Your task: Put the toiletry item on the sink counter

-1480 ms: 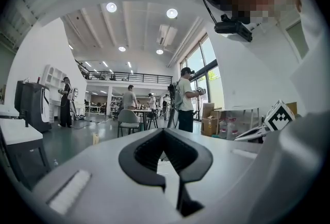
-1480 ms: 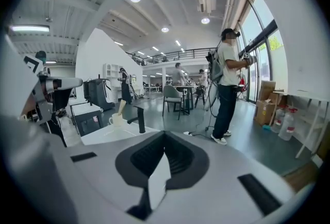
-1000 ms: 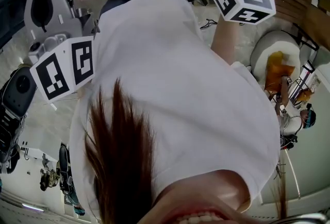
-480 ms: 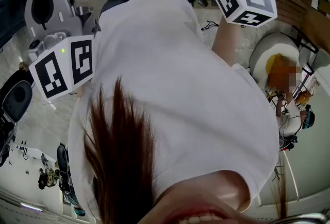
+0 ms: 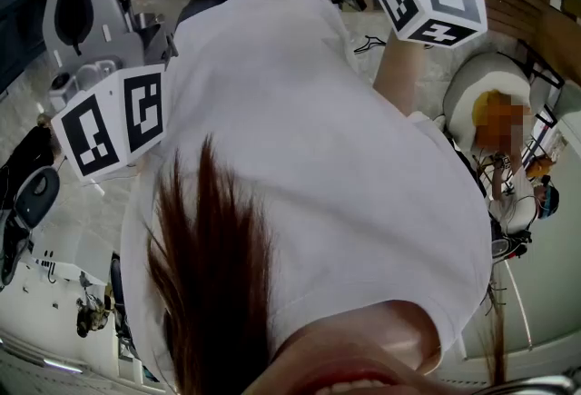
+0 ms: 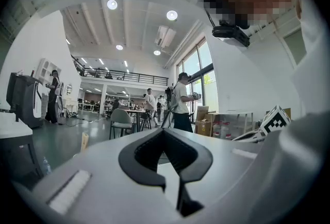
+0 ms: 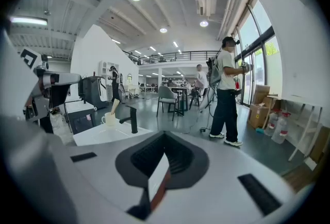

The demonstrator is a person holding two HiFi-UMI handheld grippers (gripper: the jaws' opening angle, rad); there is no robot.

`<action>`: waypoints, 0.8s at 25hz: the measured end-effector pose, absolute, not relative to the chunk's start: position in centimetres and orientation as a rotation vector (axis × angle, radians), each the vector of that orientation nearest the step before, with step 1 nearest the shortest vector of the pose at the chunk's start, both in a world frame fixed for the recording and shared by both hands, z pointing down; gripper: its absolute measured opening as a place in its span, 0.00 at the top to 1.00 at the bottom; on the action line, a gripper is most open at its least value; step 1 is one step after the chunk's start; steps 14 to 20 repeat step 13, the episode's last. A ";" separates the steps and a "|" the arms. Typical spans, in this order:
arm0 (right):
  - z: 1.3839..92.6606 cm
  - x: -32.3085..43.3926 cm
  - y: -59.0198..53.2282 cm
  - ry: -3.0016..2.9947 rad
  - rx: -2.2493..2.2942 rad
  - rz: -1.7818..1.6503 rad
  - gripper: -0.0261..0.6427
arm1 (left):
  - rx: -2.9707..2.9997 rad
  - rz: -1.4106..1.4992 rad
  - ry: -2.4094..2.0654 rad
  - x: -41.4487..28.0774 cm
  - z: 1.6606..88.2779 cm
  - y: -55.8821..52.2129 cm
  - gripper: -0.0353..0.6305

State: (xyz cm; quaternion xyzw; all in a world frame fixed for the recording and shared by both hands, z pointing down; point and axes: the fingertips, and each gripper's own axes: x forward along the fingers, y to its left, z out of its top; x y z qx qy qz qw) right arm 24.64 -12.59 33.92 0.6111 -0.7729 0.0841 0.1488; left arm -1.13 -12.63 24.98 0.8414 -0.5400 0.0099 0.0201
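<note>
Neither gripper is seen to have shifted over the last 1 second in the head view. Only a dark rounded object (image 5: pixel 38 192) at that view's left edge has been carried lower. Both grippers are held raised before a white shirt (image 5: pixel 300 157), well apart from each other.

The left gripper (image 6: pixel 165 151) is clenched, with nothing between its 2 jaws. The right gripper (image 7: pixel 164 151) is closed too, and a thin pale slab (image 7: pixel 157 176) with a reddish-brown edge is clamped between its jaws. This slab is taken to be the toiletry item, though it is seen edge-on and so close that its kind cannot be settled. Its long axis is laid along the jaws, pointing forward, with its flat faces upright and slightly tilted.

The sink counter (image 7: pixel 111 135) is found only in the right gripper view. It lies ahead of the claw, lower and to the left, well apart from the slab. A black faucet (image 7: pixel 133 119) is stood on it. The right hand is therefore judged the better placed. The coming move is judged to call for the claw being carried forward, leftward and down until the slab is over bare counter.

1 container is seen on the counter: a white cup (image 7: pixel 108 119), just beside the faucet, with a pale stick (image 7: pixel 114 106) leaned in it.
</note>
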 end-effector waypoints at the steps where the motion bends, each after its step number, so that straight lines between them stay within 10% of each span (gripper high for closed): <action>1: 33.9 24.7 -12.5 -2.219 1.761 0.244 0.95 | 2.612 0.031 -1.673 -1.1 24.9 -12.7 0.94; 20: 34.0 25.2 -12.1 -2.199 1.778 0.247 0.95 | 2.611 0.034 -1.661 -1.0 25.2 -12.5 0.93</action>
